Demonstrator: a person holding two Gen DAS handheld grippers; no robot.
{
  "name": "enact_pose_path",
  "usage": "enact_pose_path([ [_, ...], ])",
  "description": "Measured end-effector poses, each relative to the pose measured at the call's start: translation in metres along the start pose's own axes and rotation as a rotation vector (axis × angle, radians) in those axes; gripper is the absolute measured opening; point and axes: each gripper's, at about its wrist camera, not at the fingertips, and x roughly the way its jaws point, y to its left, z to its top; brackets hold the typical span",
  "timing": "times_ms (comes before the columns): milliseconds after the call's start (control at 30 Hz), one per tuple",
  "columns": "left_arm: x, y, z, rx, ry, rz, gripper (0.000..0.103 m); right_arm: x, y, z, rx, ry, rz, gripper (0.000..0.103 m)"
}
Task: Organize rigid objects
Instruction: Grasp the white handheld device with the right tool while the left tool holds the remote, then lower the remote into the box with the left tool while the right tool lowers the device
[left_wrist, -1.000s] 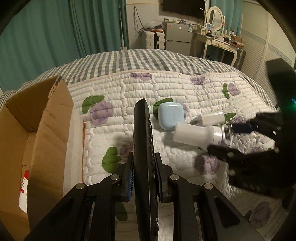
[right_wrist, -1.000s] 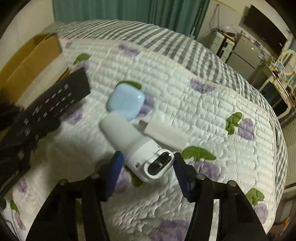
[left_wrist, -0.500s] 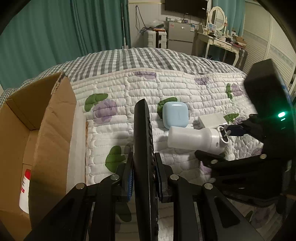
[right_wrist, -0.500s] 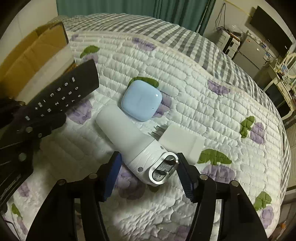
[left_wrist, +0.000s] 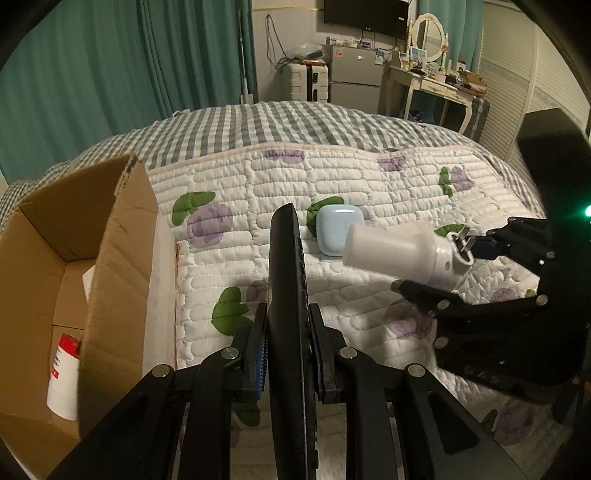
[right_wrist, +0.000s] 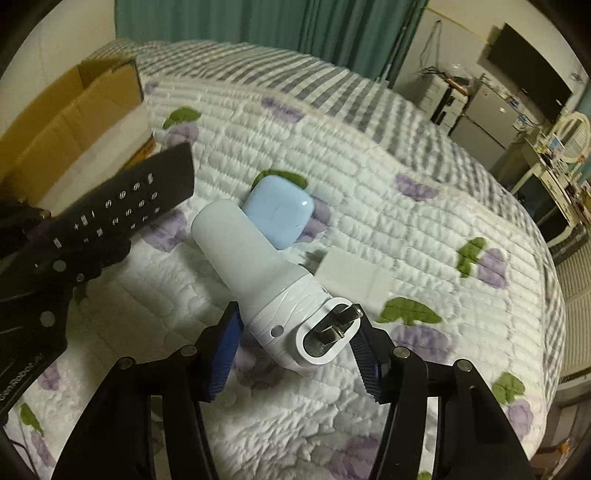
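My left gripper (left_wrist: 286, 350) is shut on a black remote control (left_wrist: 286, 295), held edge-up above the quilt; the remote also shows in the right wrist view (right_wrist: 125, 206). My right gripper (right_wrist: 295, 343) is shut on a white bottle (right_wrist: 266, 273) with a metal-clasped cap, lifted off the bed; the bottle shows in the left wrist view (left_wrist: 395, 254). A light blue case (left_wrist: 338, 232) and a white charger block (right_wrist: 352, 277) lie on the quilt. An open cardboard box (left_wrist: 110, 266) stands at the left.
Inside the box stands a white container with a red cap (left_wrist: 62, 373). The quilted bedspread (left_wrist: 369, 177) spreads ahead. Beyond the bed are teal curtains (left_wrist: 110, 74), a suitcase, a small fridge and a dressing table (left_wrist: 436, 88).
My right gripper has lifted the white bottle off the quilt and carried it left, toward the remote and box. My left gripper has held the remote steady, rising slightly.
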Motion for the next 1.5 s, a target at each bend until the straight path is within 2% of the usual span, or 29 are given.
enact_pose_path([
  [200, -0.026, 0.001, 0.004, -0.003, -0.038, -0.021, 0.020, -0.034, -0.009, -0.002, 0.064, -0.056, -0.034, 0.057],
  [433, -0.081, 0.016, 0.018, 0.014, -0.140, -0.047, 0.020, -0.089, -0.011, 0.008, 0.110, -0.147, -0.106, 0.057],
  [567, -0.111, 0.041, 0.027, 0.005, -0.180, -0.083, 0.020, -0.119, 0.001, 0.015, 0.136, -0.180, -0.142, 0.057],
  [800, -0.138, 0.103, 0.036, 0.001, -0.203, -0.072, 0.020, -0.160, 0.040, 0.042, 0.103, -0.231, -0.171, 0.057],
  [933, -0.134, 0.134, 0.033, -0.009, -0.192, -0.046, 0.020, -0.172, 0.068, 0.062, 0.073, -0.260, -0.163, 0.057],
  [1100, -0.116, 0.167, 0.025, -0.009, -0.165, 0.009, 0.020, -0.168, 0.104, 0.088, 0.029, -0.275, -0.132, 0.057],
  [1333, -0.067, 0.207, 0.014, -0.044, -0.079, 0.044, 0.020, -0.141, 0.141, 0.112, -0.020, -0.265, -0.085, 0.057],
  [1500, -0.039, 0.216, 0.004, -0.055, -0.018, 0.048, 0.020, -0.113, 0.153, 0.120, -0.035, -0.233, -0.063, 0.057],
])
